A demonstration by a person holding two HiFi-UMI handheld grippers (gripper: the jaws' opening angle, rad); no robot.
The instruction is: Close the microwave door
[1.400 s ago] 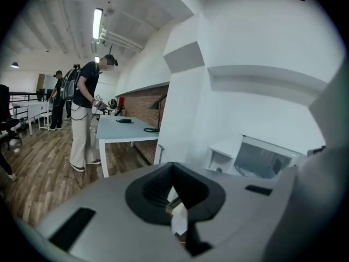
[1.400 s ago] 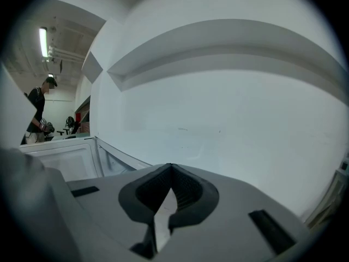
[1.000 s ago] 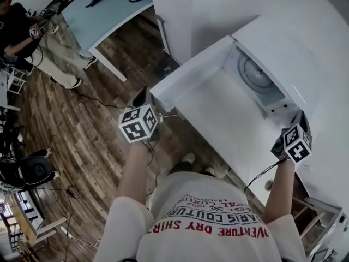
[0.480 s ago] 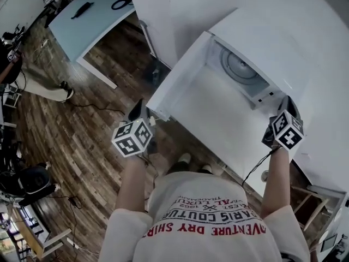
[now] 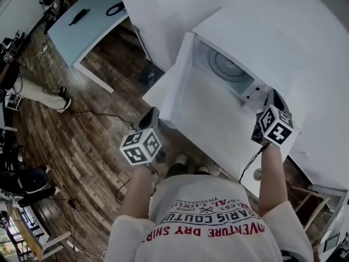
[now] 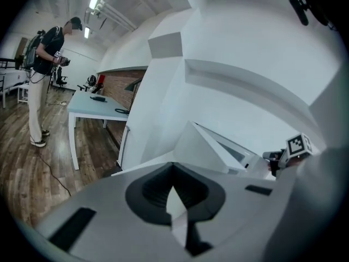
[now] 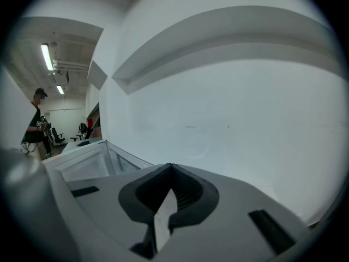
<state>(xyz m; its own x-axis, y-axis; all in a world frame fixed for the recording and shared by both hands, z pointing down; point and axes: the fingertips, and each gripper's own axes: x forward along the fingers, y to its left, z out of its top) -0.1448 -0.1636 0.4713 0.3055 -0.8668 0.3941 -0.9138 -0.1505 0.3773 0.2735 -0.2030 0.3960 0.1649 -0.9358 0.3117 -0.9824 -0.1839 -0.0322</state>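
Door: the flat white microwave door [image 5: 175,83] is swung wide open, hinged at the left of the boxy white microwave [image 5: 262,26].
Left gripper [image 5: 148,119]: jaws together and empty, just outside the door's free edge.
Right gripper [image 5: 272,100]: jaws pressed together too, nothing held, by the oven's right front corner.
Tip: imo push the door's outer face near the free edge in one steady arc until it latches, and keep the right one out of the opening.

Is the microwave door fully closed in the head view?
No, the microwave door stands swung open, and the round turntable inside the cavity is in plain sight.
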